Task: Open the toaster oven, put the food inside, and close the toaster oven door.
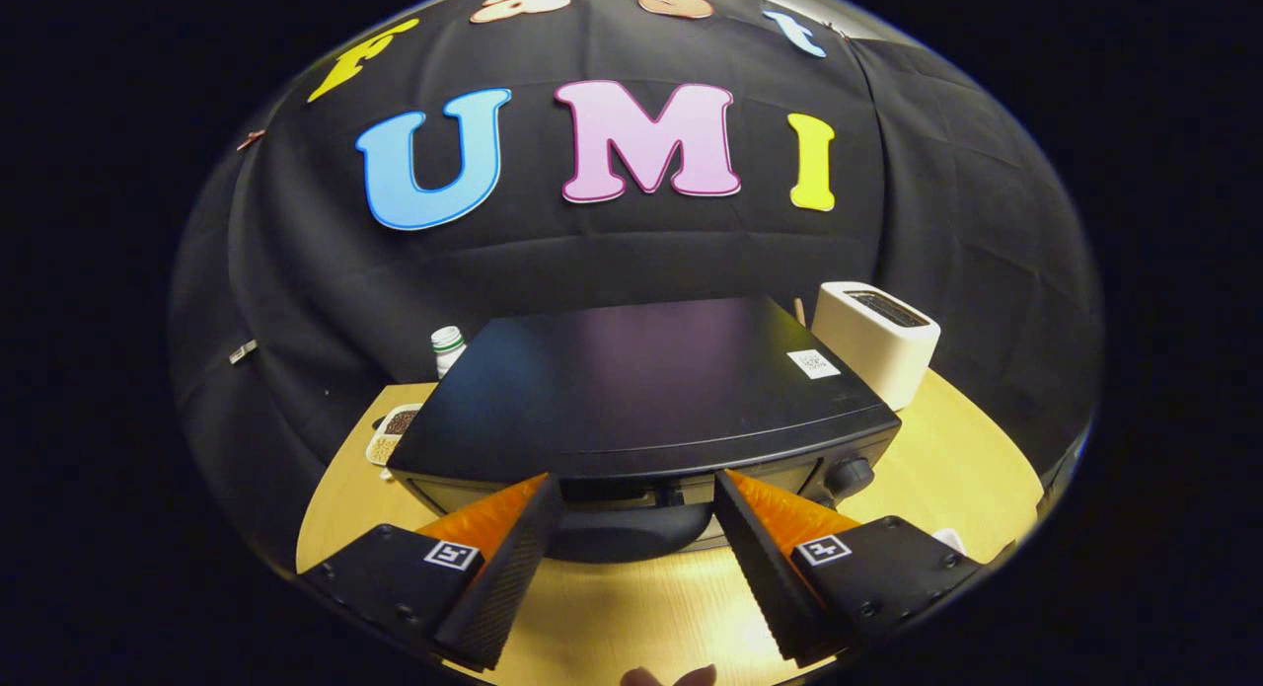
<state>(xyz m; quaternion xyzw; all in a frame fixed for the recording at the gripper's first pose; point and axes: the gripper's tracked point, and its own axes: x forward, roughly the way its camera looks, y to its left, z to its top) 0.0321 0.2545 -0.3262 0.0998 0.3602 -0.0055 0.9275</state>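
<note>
My gripper (636, 494) hangs with its two fingers spread wide and nothing between the pads, only bare air and the wooden table (631, 607) below. The fingertips reach the top edge of the toaster oven's front, one on each side of the door handle (627, 530), a dark curved bar that sits between them; I cannot tell whether either tip touches the oven.

The toaster oven (641, 385) sits straight ahead of the fingers, seen from above: a black box with a flat, slightly glossy top and a small white sticker (813, 363) near its far right corner. Its door looks closed. A round black knob (849, 476) shows on the front, just beyond the right finger.

Beyond the oven to the right stands a white toaster (876, 339) with a slot on top. Beyond the left finger, past the oven's left corner, I see a small white tray of grains (392, 434) and a white bottle with a green band (447, 348).
</note>
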